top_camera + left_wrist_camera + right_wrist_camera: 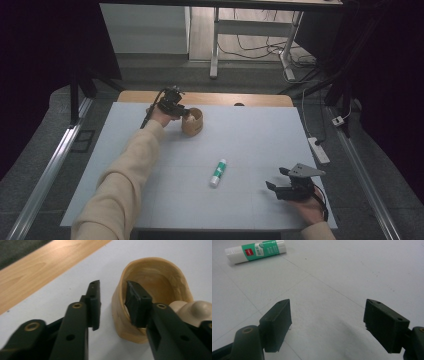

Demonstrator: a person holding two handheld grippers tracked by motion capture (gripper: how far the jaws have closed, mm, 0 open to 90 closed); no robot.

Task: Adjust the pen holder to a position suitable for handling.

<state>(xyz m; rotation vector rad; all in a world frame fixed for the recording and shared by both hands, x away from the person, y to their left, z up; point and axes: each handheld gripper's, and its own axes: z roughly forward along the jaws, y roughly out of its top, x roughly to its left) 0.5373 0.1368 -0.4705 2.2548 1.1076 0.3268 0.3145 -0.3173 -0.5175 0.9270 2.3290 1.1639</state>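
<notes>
So the left gripper (pixel 186 113) is up near the far edge of the white table (pixel 250 135), around 11 o'clock from the table's centre, and it's working at the tan cup (pixel 192 121). In the left gripper view its jaws straddle the cup's wall: one jaw is outside the cup on the table side, the other sits inside the rim (you can see it against the pale inner wall). There's a visible gap between the outer jaw and the cup (pixel 150 290), so I'd call it released, not clenched on anything yet, though the angle makes it a bit hard to judge whether the inner pad touches the wall. The cup looks upright, mouth facing up.

The right gripper (pixel 282 181) hangs low at about 4 o'clock, near the person's edge of the table, jaws spread wide with nothing between them, just bare table underneath in the right gripper view.

A glue stick (pixel 218 173) with a green label lies flat roughly mid-table, a bit toward 5 o'clock, well apart from the cup and some way left of the right gripper; it also shows up at the top left of the right gripper view (pixel 255 251)
</notes>
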